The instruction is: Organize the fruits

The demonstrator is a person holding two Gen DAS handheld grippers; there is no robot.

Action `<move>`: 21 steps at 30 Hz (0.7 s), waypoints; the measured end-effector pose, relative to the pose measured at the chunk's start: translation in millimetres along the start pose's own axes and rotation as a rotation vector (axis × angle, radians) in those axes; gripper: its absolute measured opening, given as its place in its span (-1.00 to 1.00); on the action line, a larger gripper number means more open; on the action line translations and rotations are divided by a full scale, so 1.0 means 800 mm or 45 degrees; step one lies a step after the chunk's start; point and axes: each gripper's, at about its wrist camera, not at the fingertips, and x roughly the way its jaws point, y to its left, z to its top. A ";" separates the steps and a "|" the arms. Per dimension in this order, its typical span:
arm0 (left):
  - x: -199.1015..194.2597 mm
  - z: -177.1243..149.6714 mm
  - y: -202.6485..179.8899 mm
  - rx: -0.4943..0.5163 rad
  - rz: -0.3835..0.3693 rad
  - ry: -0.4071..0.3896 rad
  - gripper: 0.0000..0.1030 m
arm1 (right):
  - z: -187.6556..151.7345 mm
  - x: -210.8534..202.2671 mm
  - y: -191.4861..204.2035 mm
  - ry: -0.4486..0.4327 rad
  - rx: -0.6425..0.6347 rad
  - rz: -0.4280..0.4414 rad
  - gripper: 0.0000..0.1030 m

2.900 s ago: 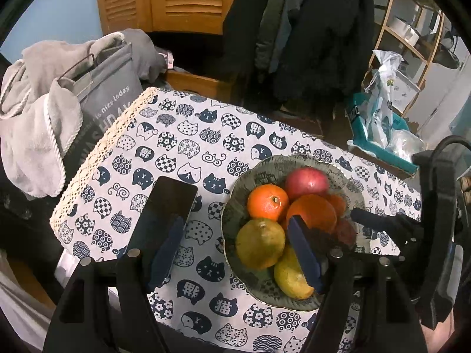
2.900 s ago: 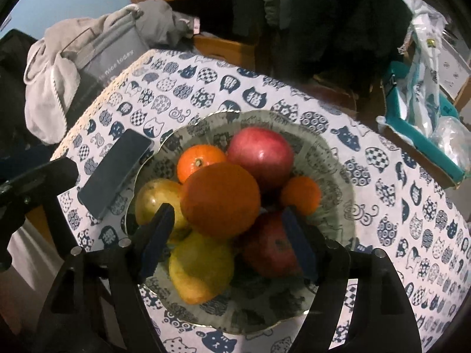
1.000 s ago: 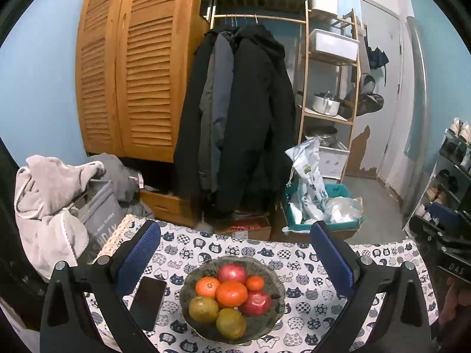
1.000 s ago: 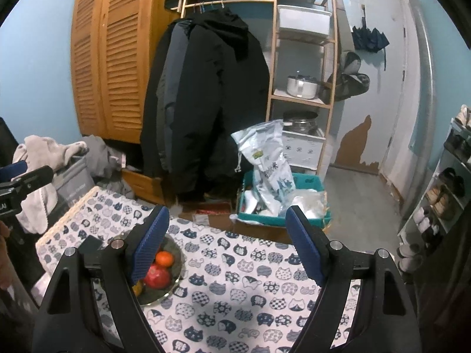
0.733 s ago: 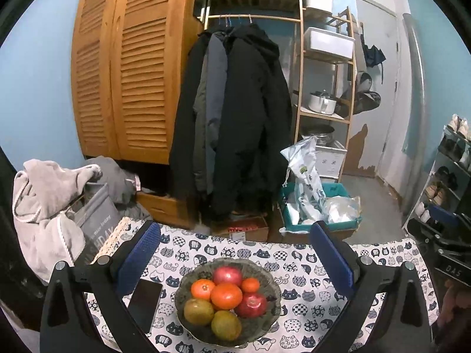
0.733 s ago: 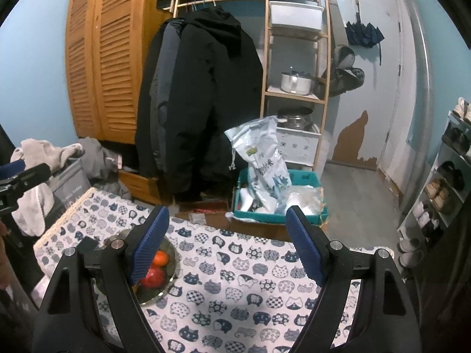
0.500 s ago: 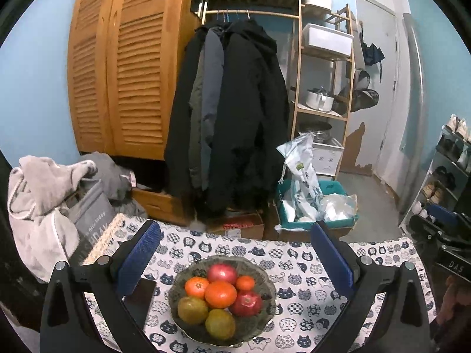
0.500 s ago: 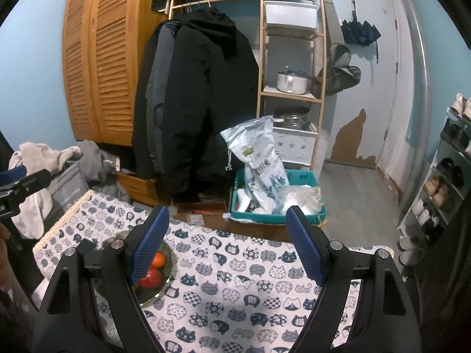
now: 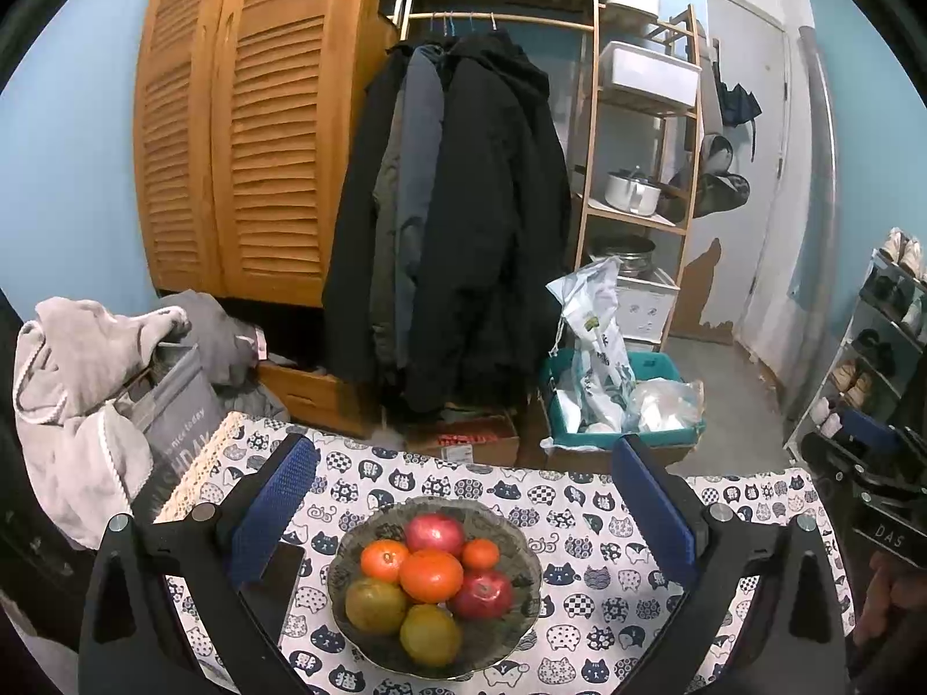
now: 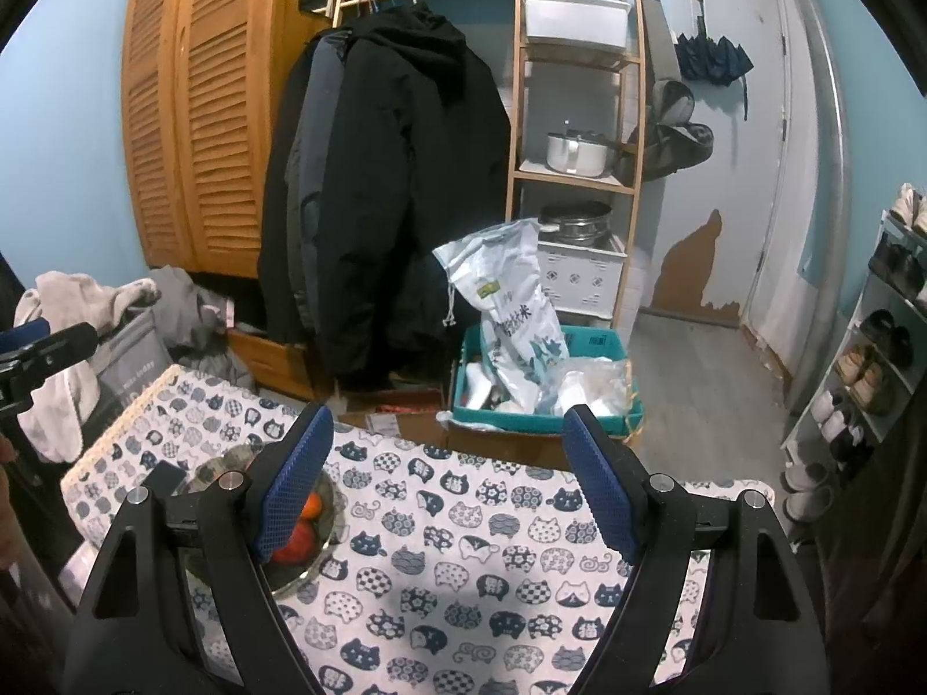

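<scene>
- The fruits (image 9: 433, 585) lie heaped in a patterned bowl (image 9: 524, 608) on the cat-print tabletop (image 9: 591, 625): a red one at the bowl's 12 o'clock, small orange ones at 10 and 2, a larger orange one in the middle, a red one at 4, and two yellow-green ones at 6 and 8.
- None shows loose on the cloth, so the pile already sits gathered in one place; this fits either a bowl still to be sorted or one just filled.
- In the left wrist view the bowl lies dead ahead and low, at 6 o'clock of the picture, centred between the pads of the left tongs (image 9: 463, 512), which are spread wide and hold nothing.
- In the right wrist view the bowl (image 10: 324, 544) lies at about 8 o'clock, half hidden behind the left-side pad; the right tongs (image 10: 446, 478) also gape wide and empty, facing bare cloth.
- Judged from this, the left tongs are nearer and better lined up; the heap is round, with no long axis to favour.
- A dark phone (image 9: 272, 585) lies just beside the bowl at its 9 o'clock.
</scene>
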 end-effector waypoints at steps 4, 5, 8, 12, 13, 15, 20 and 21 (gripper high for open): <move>-0.003 -0.001 0.001 0.004 0.006 -0.008 0.99 | 0.000 0.000 0.000 0.000 -0.001 -0.002 0.56; -0.003 -0.001 0.001 0.002 0.007 -0.009 0.99 | -0.001 0.000 0.000 0.001 -0.002 -0.003 0.56; -0.003 -0.002 0.002 0.001 0.008 -0.009 0.99 | -0.001 0.000 0.001 -0.002 -0.005 0.000 0.56; -0.005 -0.002 0.003 0.006 0.014 -0.010 0.99 | -0.002 0.000 0.001 -0.005 -0.022 -0.002 0.56; -0.005 -0.002 0.003 0.008 0.016 -0.009 0.99 | -0.002 0.000 0.001 -0.005 -0.021 -0.001 0.56; -0.006 -0.002 0.003 0.008 0.017 -0.010 0.99 | -0.002 0.000 0.002 -0.005 -0.021 -0.002 0.56; -0.006 -0.002 0.003 0.006 0.018 -0.009 0.99 | -0.002 0.002 0.002 -0.003 -0.036 -0.019 0.56; -0.006 -0.001 0.004 0.006 0.019 -0.006 0.99 | -0.002 0.002 0.001 -0.003 -0.041 -0.028 0.56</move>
